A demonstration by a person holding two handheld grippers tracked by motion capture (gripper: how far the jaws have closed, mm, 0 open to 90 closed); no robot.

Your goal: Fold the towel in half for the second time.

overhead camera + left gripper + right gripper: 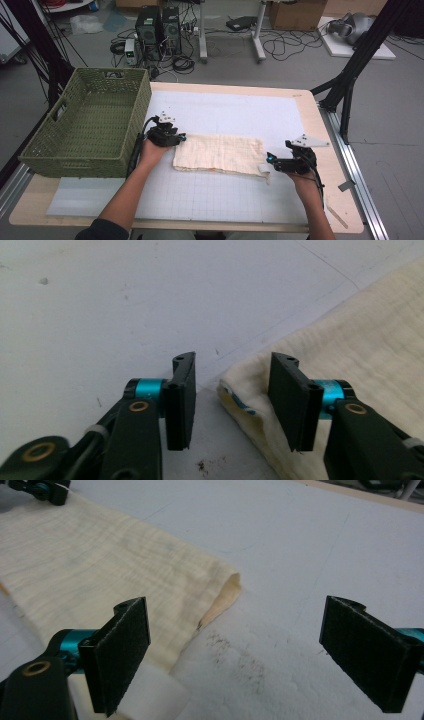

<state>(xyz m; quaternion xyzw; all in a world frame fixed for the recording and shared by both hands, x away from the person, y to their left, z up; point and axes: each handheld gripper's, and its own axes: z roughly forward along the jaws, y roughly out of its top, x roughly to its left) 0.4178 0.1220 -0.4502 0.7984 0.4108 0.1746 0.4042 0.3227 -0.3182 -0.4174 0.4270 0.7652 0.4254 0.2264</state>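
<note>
A cream cloth (220, 154), folded into a long strip, lies flat on the white mat (225, 110) in the middle of the table. My left gripper (183, 136) is at the strip's left end, open. In the left gripper view the jaws (233, 375) straddle the folded corner of the cloth (360, 340) without pinching it. My right gripper (269, 158) sits at the strip's right end with its jaws wide apart (239, 630). The cloth's edge (100, 565) lies by its left jaw, next to a small white tag (150, 695).
A green woven basket (85, 120) stands at the table's left, close beside my left hand. The wooden table edge (325, 150) runs just right of my right gripper. Black frame legs and cables stand on the floor beyond the table.
</note>
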